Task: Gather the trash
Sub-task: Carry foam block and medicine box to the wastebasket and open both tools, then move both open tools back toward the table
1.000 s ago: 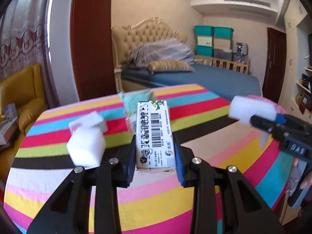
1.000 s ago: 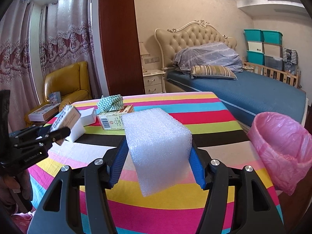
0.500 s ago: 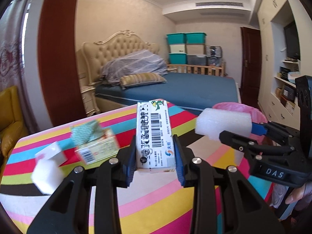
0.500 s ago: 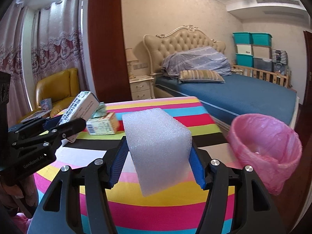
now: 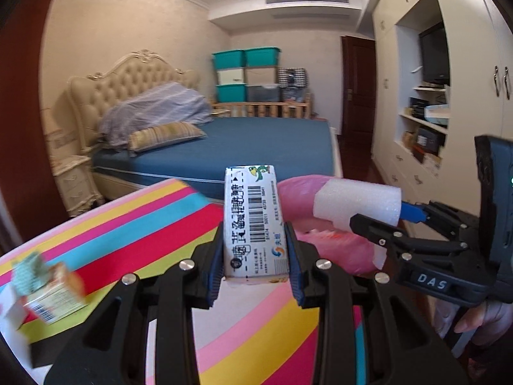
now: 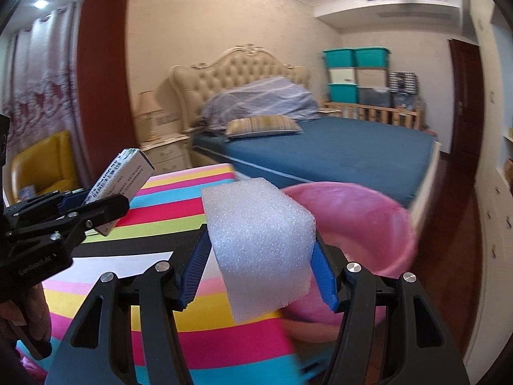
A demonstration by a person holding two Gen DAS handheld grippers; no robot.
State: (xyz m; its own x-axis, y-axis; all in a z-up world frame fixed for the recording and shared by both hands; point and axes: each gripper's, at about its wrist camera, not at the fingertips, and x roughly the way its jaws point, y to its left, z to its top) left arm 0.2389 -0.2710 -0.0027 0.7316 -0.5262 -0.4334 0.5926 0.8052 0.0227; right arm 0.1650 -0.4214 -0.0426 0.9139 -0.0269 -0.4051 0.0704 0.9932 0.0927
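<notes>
My left gripper (image 5: 255, 258) is shut on a small white carton with a barcode (image 5: 255, 221), held upright above the striped table (image 5: 134, 224). From the right wrist view the same carton (image 6: 123, 173) pokes out of the left gripper (image 6: 105, 205) at the left. A white foam block (image 6: 259, 250) sits clamped in my right gripper (image 6: 259, 272), just before the rim of a bin lined with a pink bag (image 6: 362, 211). In the left wrist view the foam block (image 5: 356, 203) and right gripper (image 5: 381, 221) hang over the pink bag (image 5: 304, 205), which the carton partly hides.
A second small carton with a green wrapper (image 5: 48, 285) lies blurred at the table's left edge. Beyond the table stands a blue bed (image 6: 336, 150) with stacked teal bins (image 6: 356, 73) behind. A yellow armchair (image 6: 41, 163) sits left, shelves (image 5: 426, 122) right. A hand (image 5: 481, 317) holds the right gripper.
Both grippers have swung right across the table with their loads. The pink bin has come close and central; the foam pieces and carton on the table have slid off to the left.
</notes>
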